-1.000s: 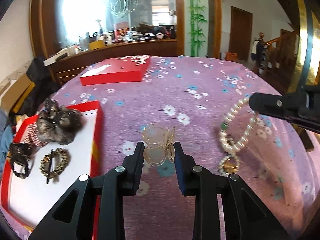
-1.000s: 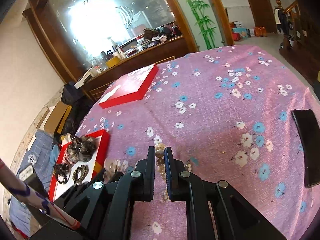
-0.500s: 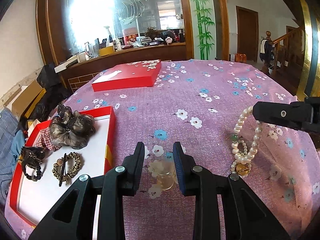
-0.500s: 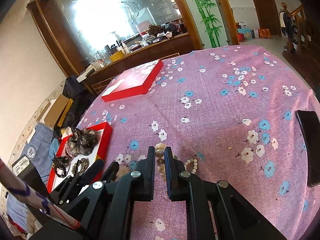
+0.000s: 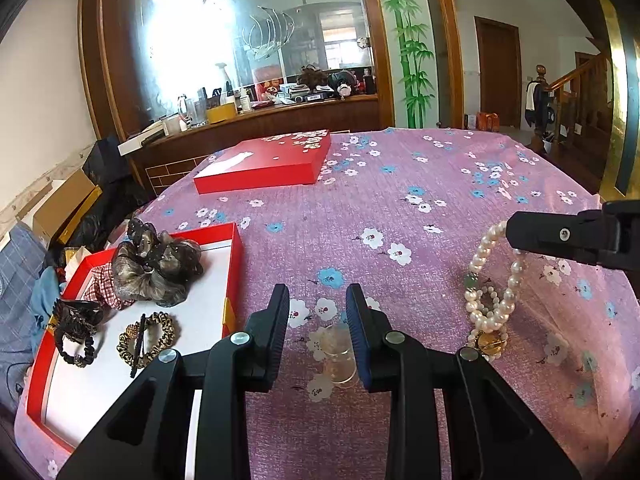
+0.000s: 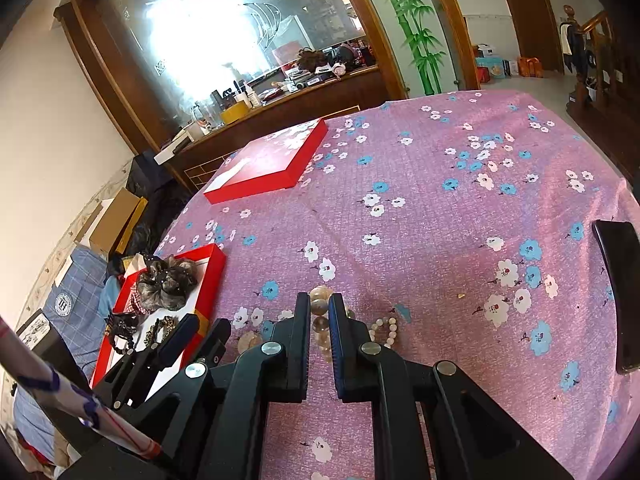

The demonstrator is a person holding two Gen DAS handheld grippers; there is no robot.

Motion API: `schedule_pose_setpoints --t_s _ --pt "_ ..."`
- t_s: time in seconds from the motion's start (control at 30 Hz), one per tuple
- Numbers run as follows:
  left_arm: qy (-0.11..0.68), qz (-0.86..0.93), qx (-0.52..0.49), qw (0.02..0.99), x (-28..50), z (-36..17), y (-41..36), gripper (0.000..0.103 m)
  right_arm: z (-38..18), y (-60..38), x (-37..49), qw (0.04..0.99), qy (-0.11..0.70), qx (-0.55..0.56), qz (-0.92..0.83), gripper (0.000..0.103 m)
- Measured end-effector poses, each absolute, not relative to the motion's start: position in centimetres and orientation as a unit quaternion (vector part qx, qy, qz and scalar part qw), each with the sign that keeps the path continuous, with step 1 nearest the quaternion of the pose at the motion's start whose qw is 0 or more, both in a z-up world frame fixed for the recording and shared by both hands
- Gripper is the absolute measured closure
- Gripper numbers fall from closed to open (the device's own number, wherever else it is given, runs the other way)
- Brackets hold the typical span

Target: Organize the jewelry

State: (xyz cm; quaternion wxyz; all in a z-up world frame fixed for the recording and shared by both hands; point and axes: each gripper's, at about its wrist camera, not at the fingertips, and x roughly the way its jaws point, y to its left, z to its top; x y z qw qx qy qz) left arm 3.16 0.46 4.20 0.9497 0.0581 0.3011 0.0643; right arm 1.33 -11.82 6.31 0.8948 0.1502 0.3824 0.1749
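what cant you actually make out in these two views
- Left wrist view: whether the left gripper touches the clear bracelet; it is transparent and partly behind a finger.
- Right wrist view: the pearl bracelet, mostly hidden by the right gripper.
- Right wrist view: phone, cut by the frame edge.

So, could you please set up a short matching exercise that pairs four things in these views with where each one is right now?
Things:
1. pearl necklace
2. clear bracelet
3. brown scrunchie
4. red lid

Places:
A. in the open red box
B. at the far side of the tablecloth
C. hanging from the right gripper
D. on the cloth between the left gripper's fingers

Pairs: 1-C, 2-D, 3-A, 4-B
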Motion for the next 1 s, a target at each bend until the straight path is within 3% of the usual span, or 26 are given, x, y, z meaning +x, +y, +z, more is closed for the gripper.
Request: schedule_pose_setpoints --t_s 0.33,0.53,0.73,0.9,1.0 --pt "0.309 0.060 0.053 0.948 3.3 4.2 0.6 0.075 6.3 -11.7 1.2 0.894 0.382 0.152 0.176 0.093" --pt "0.354 -0.017 -0.116 0.928 4.8 4.6 6.3 0.077 6.2 -12.1 1.3 0.892 0.386 0.160 0.173 0.093" --pt "0.382 -0.041 -0.206 0.900 5.9 3.4 9.6 0.079 6.5 -12.5 1.4 0.889 0.386 0.169 0.177 0.093" --pt "0.423 -0.074 -0.143 0.892 6.3 2.5 5.9 0.067 6.5 -12.8 1.4 0.888 0.387 0.175 0.177 0.093" --pt "0.437 -0.061 -0.090 0.893 6.3 1.8 4.1 0.067 6.6 -12.7 1.3 0.888 0.386 0.176 0.177 0.093"
